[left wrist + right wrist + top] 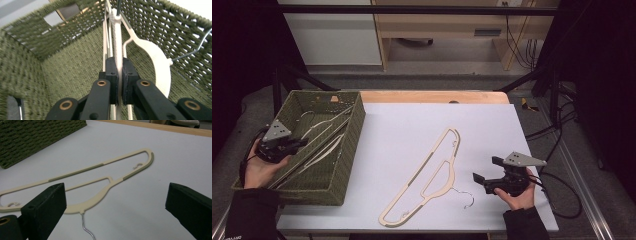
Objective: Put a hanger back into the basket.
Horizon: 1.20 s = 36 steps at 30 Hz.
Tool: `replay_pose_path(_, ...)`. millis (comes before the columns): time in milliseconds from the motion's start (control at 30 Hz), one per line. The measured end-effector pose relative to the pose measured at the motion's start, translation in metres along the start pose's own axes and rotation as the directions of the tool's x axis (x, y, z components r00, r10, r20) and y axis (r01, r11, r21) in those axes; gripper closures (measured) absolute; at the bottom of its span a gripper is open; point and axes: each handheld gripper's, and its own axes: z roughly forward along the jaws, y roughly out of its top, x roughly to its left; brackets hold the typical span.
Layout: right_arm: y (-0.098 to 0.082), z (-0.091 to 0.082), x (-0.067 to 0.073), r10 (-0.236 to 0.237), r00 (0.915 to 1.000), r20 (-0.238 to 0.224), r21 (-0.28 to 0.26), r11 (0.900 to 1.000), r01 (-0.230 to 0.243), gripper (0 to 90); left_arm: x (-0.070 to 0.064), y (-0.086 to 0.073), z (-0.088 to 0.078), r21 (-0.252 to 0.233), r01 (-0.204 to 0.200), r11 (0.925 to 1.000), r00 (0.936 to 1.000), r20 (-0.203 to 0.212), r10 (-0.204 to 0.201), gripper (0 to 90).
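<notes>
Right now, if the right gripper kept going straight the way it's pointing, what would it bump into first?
Probably the cream hanger lying flat on the white table. The right gripper has its jaws wide open and empty, aimed at the hanger's middle, with bare table between. Depth is hard to judge; it might touch the table first.

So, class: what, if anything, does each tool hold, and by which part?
The left tool is shut on a cream hanger's thin bar inside the green basket. The right tool is open, holding nothing.
</notes>
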Motion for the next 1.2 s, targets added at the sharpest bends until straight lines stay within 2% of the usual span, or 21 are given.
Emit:
replay_pose_path(67, 0.000, 0.000, 0.000, 0.001, 1.0000, 0.000, 0.001, 1.000, -0.001, 3.9, -0.002, -0.002, 0.002, 0.012, 0.009, 0.9999, 0.9999, 0.012, -0.009, 84.5)
replay_pose_path(233, 0.000, 0.001, 0.000, -0.004, 1.0000, -0.001, 0.007, 1.000, 0.004, 3.9, -0.008, -0.003, 0.006, 0.056, -0.006, 0.9984, 0.9987, 0.051, 0.003, 82.1)
replay_pose_path(333, 0.000, 0.001, 0.000, -0.003, 1.0000, -0.003, 0.002, 1.000, 0.003, 3.9, -0.013, -0.003, 0.009, 0.073, -0.014, 0.9972, 0.9972, 0.075, 0.008, 80.4)
replay_pose_path(433, 0.000, 0.000, 0.000, -0.006, 1.0000, -0.007, 0.003, 1.000, 0.006, 3.9, -0.019, -0.002, 0.013, 0.106, -0.007, 0.9944, 0.9939, 0.110, -0.005, 78.2)
replay_pose_path(633, 0.000, 0.001, 0.001, -0.003, 1.0000, -0.008, 0.001, 1.000, 0.003, 4.0, -0.026, 0.001, 0.018, 0.159, -0.018, 0.9871, 0.9918, 0.127, -0.003, 75.0)
replay_pose_path(700, 0.000, 0.000, 0.001, -0.002, 1.0000, -0.009, -0.002, 1.000, 0.002, 4.1, -0.027, 0.000, 0.018, 0.146, -0.010, 0.9892, 0.9929, 0.119, -0.008, 74.8)
replay_pose_path(800, 0.000, 0.000, 0.001, -0.002, 0.9999, -0.012, -0.001, 1.000, 0.002, 4.1, -0.025, 0.001, 0.015, 0.157, -0.005, 0.9877, 0.9921, 0.125, -0.014, 73.0)
replay_pose_path(833, 0.000, 0.000, 0.001, -0.003, 0.9999, -0.012, -0.002, 1.000, 0.003, 4.1, -0.025, 0.000, 0.015, 0.138, -0.001, 0.9905, 0.9923, 0.122, -0.016, 71.6)
replay_pose_path(967, 0.000, 0.000, 0.001, 0.000, 0.9999, -0.012, -0.004, 1.000, 0.000, 4.2, -0.028, 0.003, 0.009, 0.121, -0.010, 0.9926, 0.9913, 0.132, -0.006, 69.5)
replay_pose_path(1133, 0.000, 0.000, 0.001, -0.008, 0.9999, -0.013, -0.004, 1.000, 0.008, 4.2, -0.034, 0.009, 0.000, 0.075, -0.017, 0.9970, 0.9908, 0.135, 0.007, 67.8)
replay_pose_path(1200, 0.000, 0.000, 0.001, -0.009, 0.9999, -0.013, -0.005, 1.000, 0.009, 4.3, -0.036, 0.011, -0.006, 0.037, -0.006, 0.9993, 0.9920, 0.126, 0.001, 66.4)
